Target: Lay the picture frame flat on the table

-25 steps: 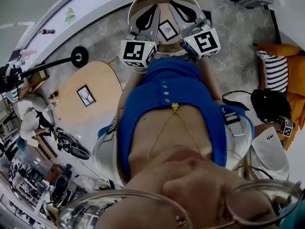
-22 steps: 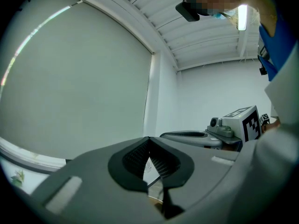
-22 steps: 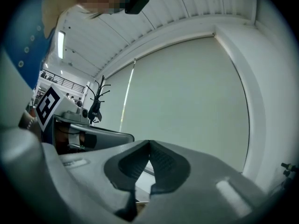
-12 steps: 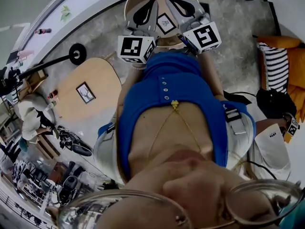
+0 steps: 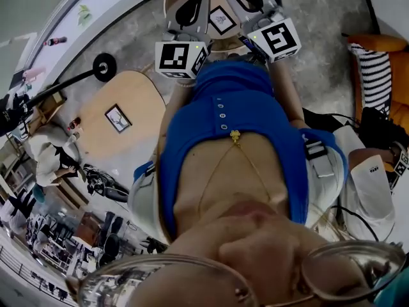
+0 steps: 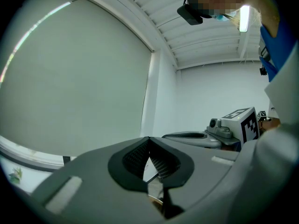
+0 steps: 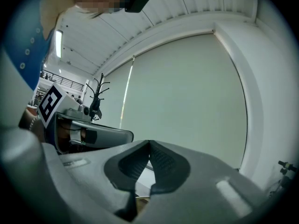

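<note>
Your left gripper [image 6: 149,143] and right gripper [image 7: 149,146]: jaws pressed together, nothing pinched; picture frame [image 5: 222,20] sits between them on the round table [image 5: 220,42]

We see the left gripper [image 6: 149,140] and right gripper [image 7: 149,143] in matt grey plastic, pads [image 6: 134,157] ribbed black, table [image 5: 220,40] smooth pale wood.
</note>
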Available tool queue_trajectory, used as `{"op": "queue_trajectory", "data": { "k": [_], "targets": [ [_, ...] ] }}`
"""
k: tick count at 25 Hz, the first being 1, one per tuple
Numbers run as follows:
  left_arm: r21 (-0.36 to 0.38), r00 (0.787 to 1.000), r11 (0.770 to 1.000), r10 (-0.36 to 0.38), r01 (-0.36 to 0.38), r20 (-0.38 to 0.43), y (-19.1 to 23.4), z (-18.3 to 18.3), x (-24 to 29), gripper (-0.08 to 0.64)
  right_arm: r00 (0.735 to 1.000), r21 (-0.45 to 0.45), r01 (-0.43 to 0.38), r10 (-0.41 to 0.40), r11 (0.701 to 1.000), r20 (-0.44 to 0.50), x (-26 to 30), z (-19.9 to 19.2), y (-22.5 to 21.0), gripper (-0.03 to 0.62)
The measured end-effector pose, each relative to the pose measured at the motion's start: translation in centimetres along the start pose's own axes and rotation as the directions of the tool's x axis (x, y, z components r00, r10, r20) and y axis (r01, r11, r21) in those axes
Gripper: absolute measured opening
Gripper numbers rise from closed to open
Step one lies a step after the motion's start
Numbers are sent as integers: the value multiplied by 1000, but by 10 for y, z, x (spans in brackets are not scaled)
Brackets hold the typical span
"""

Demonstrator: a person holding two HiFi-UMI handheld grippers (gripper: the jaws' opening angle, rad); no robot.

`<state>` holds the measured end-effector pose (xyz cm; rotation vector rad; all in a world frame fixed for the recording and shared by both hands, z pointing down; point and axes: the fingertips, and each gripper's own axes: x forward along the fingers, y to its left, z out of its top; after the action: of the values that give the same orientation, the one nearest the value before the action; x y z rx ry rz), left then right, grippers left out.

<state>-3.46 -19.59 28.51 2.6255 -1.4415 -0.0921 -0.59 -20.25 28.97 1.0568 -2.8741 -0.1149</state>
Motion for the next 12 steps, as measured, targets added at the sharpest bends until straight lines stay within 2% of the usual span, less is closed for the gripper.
{"op": "queue_trajectory", "data": {
  "k": [12],
  "targets": [
    [-2,1000,1000,-19,19,-15,-2,-3,5,-2,1000,7,9,-9,1000,-29,-2,-8,-7,2]
  ]
}}
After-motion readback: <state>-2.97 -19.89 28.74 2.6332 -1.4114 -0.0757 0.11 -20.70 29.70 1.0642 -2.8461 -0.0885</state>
